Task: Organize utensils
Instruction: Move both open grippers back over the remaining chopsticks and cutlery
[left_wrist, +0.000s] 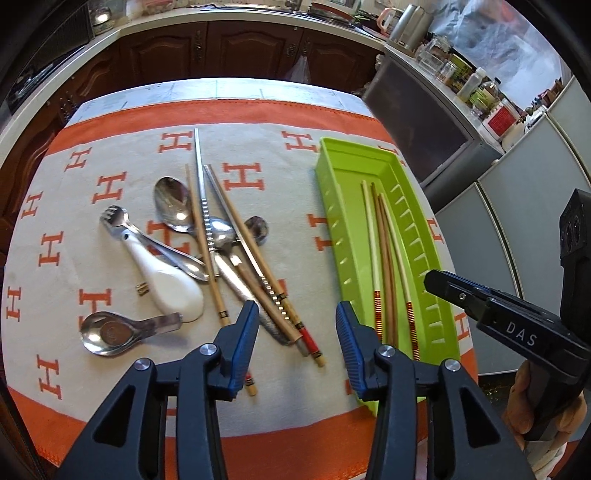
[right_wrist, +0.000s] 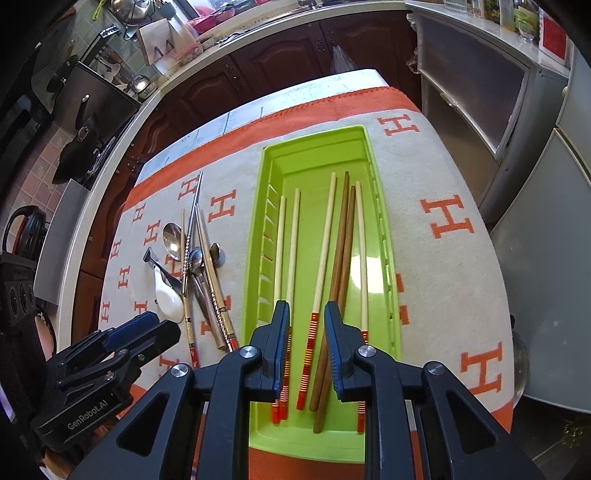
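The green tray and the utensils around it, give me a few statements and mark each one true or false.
1. The green tray holds only chopsticks. True.
2. Two dark brown chopsticks lie in the tray among pale ones. True.
3. The white ceramic spoon is in the tray. False: it lies on the cloth in the loose pile beside the tray.
4. The right hand-held gripper is clamped on a chopstick. False: its jaws stand apart above the tray, gripping nothing.
5. The left hand-held gripper is open and empty. True.
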